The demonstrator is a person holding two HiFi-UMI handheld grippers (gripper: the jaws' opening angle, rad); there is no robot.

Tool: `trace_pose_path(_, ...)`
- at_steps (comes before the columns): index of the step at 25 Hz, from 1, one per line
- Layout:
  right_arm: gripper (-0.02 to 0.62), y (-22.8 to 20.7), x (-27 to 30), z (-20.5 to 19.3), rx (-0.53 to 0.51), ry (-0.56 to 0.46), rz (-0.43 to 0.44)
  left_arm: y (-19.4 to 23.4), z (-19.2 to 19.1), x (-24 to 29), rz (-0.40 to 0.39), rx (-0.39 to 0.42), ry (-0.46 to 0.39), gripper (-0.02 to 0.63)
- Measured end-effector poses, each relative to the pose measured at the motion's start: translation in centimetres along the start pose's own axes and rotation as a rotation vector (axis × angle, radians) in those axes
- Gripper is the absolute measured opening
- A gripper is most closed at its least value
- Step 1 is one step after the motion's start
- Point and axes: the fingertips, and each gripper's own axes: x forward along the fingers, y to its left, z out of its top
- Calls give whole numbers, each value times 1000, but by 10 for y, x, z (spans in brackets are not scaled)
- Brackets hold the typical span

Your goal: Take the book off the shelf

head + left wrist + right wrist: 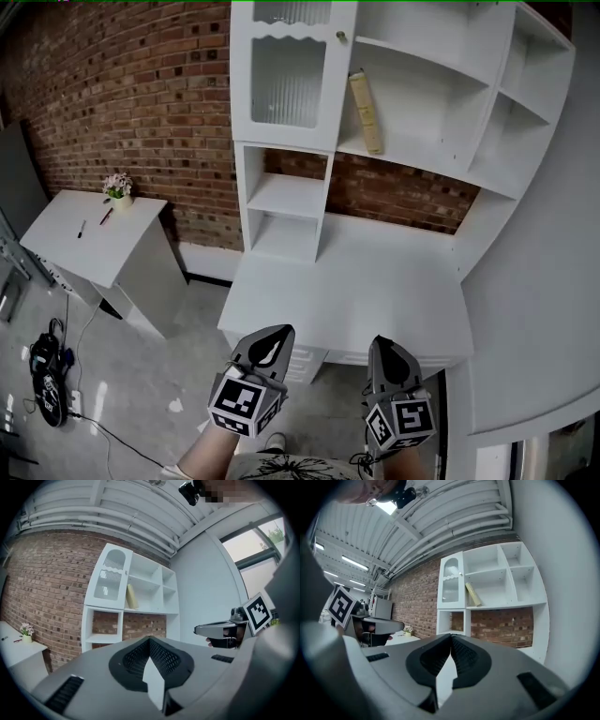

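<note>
A tan book (367, 112) leans tilted against the cabinet side in the white shelf unit (441, 112), on the shelf above the desk; it also shows as the book (131, 596) and the book (473, 594) in the gripper views. My left gripper (278, 332) and right gripper (382, 342) hover low at the near edge of the white desk (375, 291), far below the book. Both stand shut with nothing between the jaws.
A glass-door cabinet (291, 75) stands left of the book. Open cubbies (286, 202) sit beneath it. A small white side table (94, 239) with a flower pot (118, 188) stands at left. Cables lie on the floor (56, 375). A brick wall is behind.
</note>
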Motion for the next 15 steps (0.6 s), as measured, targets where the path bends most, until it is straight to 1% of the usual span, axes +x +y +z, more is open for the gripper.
trace_pose_path(3, 6, 5, 32, 0, 3, 7, -8, 32, -1, 14, 4, -8, 7, 12)
trace_pose_path(7, 6, 0, 68, -4, 7, 23, -11, 58, -9, 38, 2, -23, 27, 12)
trace_pose_path(11, 6, -18, 103, -6, 9, 23, -6, 74, -15, 72, 5, -35, 36, 12)
trace_pose_path(15, 6, -49, 145, -5, 10, 12, 11, 86, -11, 118, 19, -13, 29, 12)
